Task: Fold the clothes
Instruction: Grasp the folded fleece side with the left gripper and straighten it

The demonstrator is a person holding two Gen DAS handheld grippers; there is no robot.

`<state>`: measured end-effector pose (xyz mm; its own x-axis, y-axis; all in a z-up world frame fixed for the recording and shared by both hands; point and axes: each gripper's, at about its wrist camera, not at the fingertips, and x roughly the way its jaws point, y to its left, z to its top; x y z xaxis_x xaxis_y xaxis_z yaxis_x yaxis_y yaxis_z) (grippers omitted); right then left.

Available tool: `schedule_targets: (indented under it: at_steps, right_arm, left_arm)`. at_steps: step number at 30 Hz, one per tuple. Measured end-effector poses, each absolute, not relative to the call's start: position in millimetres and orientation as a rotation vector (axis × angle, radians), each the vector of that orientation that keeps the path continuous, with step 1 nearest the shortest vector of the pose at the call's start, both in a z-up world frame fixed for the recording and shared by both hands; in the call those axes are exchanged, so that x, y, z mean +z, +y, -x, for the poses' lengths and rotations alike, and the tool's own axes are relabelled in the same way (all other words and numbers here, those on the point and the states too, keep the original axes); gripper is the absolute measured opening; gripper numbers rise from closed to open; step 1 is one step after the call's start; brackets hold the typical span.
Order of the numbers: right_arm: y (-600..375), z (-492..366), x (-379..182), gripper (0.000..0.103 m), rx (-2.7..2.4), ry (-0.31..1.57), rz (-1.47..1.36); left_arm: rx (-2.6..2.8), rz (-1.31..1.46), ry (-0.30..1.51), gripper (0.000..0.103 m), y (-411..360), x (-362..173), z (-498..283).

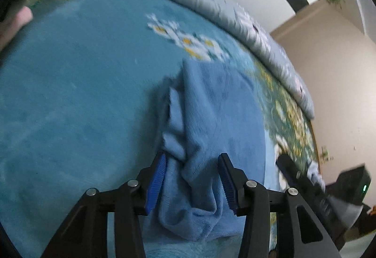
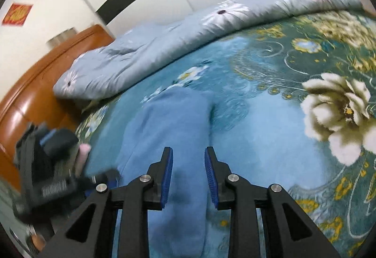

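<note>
Biggest thing here is the bed, with its teal floral blanket taking up most of both views, and a grey duvet bunched along the far side, I guess shoved back to leave a flat patch for folding. On that patch lies the garment, a soft light-blue fleecy piece, lying as a long strip that runs away from me.

My left gripper sits low over the near end of it. The jaws stand apart with a rumpled ridge of the cloth between them; the left pad looks to be brushing the fabric, the other one is clear of it, so I'd call that released, not pinching. My right gripper hangs over the same strip with its jaws parted too, and the cloth under them lies smooth, nothing clamped.

Why both over one end? My read is that a fold has been laid down and both grippers are letting go of the edge.

The left view shows the creases and the doubled layers at the near end, which the right one doesn't. The right view gives me the wooden headboard and the garment's full length, and catches the left gripper blurred at its lower left edge.
</note>
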<state>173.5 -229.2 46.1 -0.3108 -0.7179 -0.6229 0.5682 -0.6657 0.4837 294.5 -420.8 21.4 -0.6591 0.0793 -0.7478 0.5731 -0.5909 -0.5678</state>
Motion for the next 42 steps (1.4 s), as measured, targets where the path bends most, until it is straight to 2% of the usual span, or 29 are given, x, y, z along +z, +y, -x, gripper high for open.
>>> schedule_targets:
  at_steps: [8, 13, 21, 22, 23, 24, 27, 28, 29, 32, 42]
  right_arm:
    - [-220, -164, 33, 0.029, -1.981, -0.306, -1.155]
    - [-209, -167, 35, 0.029, -1.976, -0.351, -1.163]
    - [-210, -176, 35, 0.030, -1.908, -0.303, -1.195]
    - [-210, -177, 34, 0.039, -1.898, -0.296, -1.204]
    - [-210, -178, 32, 0.055, -1.888, -0.288, -1.214]
    - [-210, -180, 31, 0.061, -1.882, -0.276, -1.219]
    - [-209, -184, 31, 0.065, -1.874, -0.240, -1.209]
    - [-208, -184, 32, 0.069, -1.881, -0.224, -1.205]
    - [-206, -184, 32, 0.079, -1.892, -0.219, -1.204]
    - [-199, -183, 33, 0.087, -1.908, -0.234, -1.200]
    - [-186, -179, 32, 0.087, -1.848, -0.318, -1.196]
  left_arm:
    - [-2.348, -1.132, 1.197, 0.047, -416, 21, -293]
    - [-2.377, -1.123, 1.103, 0.044, -408, 31, -295]
    - [-2.450, -1.063, 1.055, 0.044, -402, 47, -299]
    - [-2.439, -1.096, 1.046, 0.044, -401, 43, -295]
    - [-2.428, -1.127, 1.040, 0.044, -399, 39, -291]
    - [-2.416, -1.147, 1.041, 0.044, -398, 36, -290]
    - [-2.388, -1.182, 1.063, 0.044, -398, 29, -288]
    - [-2.384, -1.178, 1.083, 0.044, -399, 28, -289]
    - [-2.379, -1.171, 1.113, 0.044, -401, 28, -291]
    - [-2.375, -1.151, 1.206, 0.044, -407, 25, -296]
    - [-2.357, -1.102, 1.375, 0.042, -413, 21, -306]
